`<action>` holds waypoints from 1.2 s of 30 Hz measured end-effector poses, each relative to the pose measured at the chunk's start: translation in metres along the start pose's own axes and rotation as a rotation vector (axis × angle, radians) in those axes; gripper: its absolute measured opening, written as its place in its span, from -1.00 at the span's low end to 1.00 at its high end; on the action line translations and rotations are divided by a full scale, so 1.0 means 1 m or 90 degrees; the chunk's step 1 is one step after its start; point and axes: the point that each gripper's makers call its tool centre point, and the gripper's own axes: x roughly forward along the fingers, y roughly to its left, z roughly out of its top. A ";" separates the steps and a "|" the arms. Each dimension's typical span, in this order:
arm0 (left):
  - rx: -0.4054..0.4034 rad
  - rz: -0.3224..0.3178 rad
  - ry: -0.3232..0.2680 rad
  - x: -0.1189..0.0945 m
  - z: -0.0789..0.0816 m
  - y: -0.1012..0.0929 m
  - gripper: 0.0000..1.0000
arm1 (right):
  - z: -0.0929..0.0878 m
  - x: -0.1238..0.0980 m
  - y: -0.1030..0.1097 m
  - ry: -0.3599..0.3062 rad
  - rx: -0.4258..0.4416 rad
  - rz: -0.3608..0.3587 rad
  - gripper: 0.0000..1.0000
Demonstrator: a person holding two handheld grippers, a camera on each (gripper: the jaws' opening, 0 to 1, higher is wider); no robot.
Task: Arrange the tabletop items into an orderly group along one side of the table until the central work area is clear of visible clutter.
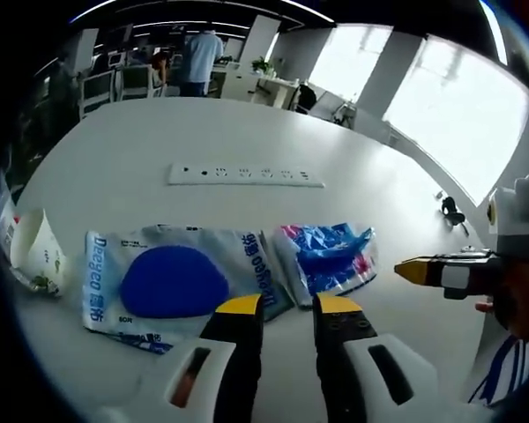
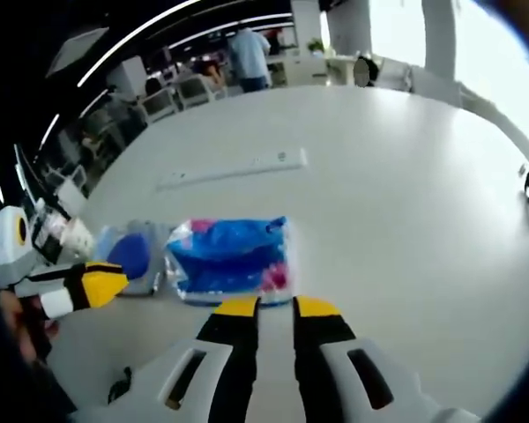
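Note:
A white wipes pack with a blue oval lid lies flat on the white table, just ahead and left of my left gripper. A blue and pink tissue pack lies beside it to the right, touching it. The left jaws stand a little apart with nothing between them. My right gripper comes in from the right, level with the tissue pack. In the right gripper view the tissue pack lies just beyond my right gripper, open and empty. The wipes pack and left gripper lie to the left.
A white power strip lies across the table beyond the packs. A white paper cup leans at the left edge. A small black object sits near the right edge. Office desks, chairs and a person stand past the far end.

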 end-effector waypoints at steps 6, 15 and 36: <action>-0.012 0.000 -0.002 -0.010 -0.006 0.004 -0.58 | -0.012 -0.009 0.010 0.005 -0.004 0.008 -0.75; -0.015 -0.004 -0.009 -0.024 -0.021 0.007 -0.56 | -0.019 -0.020 0.023 -0.002 -0.016 0.014 -0.72; -0.025 -0.001 -0.020 -0.064 -0.054 0.009 -0.47 | -0.064 -0.042 0.049 0.017 -0.045 0.039 -0.69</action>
